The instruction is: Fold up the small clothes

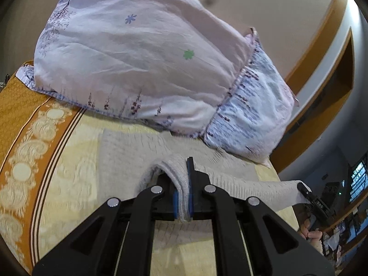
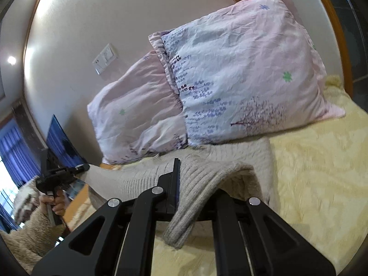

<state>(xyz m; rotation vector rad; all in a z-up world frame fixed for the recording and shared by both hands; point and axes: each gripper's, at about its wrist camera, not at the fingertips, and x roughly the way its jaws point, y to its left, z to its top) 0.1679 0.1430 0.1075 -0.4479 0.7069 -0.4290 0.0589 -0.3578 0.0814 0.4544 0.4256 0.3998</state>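
Observation:
A small grey knitted garment (image 1: 128,147) lies on the yellow bedspread (image 1: 76,161), in front of the pillows. My left gripper (image 1: 184,184) is shut on a fold of its ribbed edge, lifted a little off the bed. The cloth stretches right to my right gripper (image 1: 303,189), which pinches its other corner. In the right wrist view the right gripper (image 2: 184,181) is shut on the ribbed hem of the garment (image 2: 207,174), which drapes over its right finger. The left gripper (image 2: 80,168) shows at the left, holding the far end.
Two floral pink-and-white pillows (image 1: 142,53) lean against the wall behind the garment and also show in the right wrist view (image 2: 241,73). An orange patterned border (image 1: 25,138) runs along the bed's left side. A wooden bed frame (image 2: 333,23) edges the right.

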